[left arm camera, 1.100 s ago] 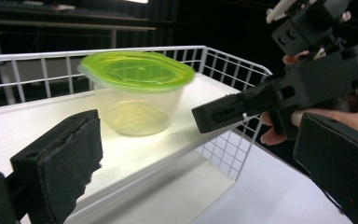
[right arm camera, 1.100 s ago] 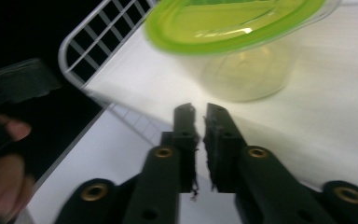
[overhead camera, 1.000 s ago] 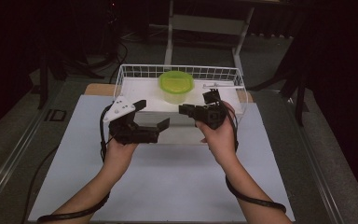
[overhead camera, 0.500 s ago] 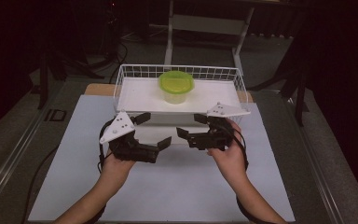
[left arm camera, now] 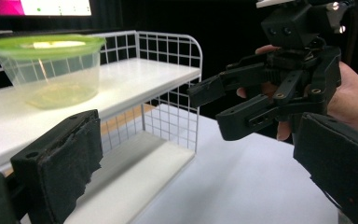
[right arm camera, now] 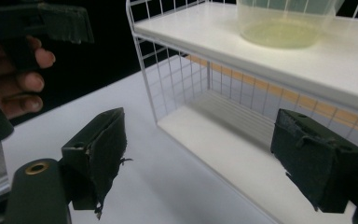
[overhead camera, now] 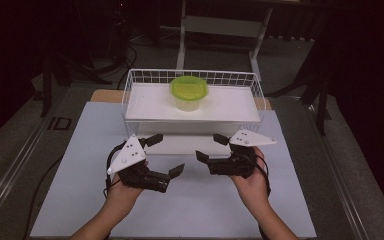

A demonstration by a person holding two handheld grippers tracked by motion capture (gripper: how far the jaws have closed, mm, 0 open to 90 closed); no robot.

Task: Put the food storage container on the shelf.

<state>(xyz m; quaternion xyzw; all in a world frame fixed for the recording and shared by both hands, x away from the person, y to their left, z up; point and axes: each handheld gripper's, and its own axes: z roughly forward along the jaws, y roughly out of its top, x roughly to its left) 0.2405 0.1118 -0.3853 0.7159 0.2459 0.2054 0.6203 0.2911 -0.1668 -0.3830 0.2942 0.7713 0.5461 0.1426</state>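
— Where's the clear round plastic tub with the lime-green lid (overhead camera: 189,92) now?

— On the top board of the white wire-mesh shelf rack (overhead camera: 130,92), about midway along it and toward its back edge. It stands upright, lid upward and level. Being round, it has no long axis across the board; its only axis runs straight up.

— And the rack?

— It sits at the far edge of the pale grey desk mat (overhead camera: 70,150), its long side running along that edge.

— What about the grippers?

— Both are over the mat, just in front of the rack's front edge and clear of it. The left black two-jaw gripper (overhead camera: 165,155) points inward and slightly toward the rack, jaws wide apart, nothing between them. The right black two-jaw gripper (overhead camera: 212,148) faces it, tips toward the left one. Its jaws have just been opening and now stand spread, also empty.

— Is either one touching the tub?

— No, it stands well apart from both.
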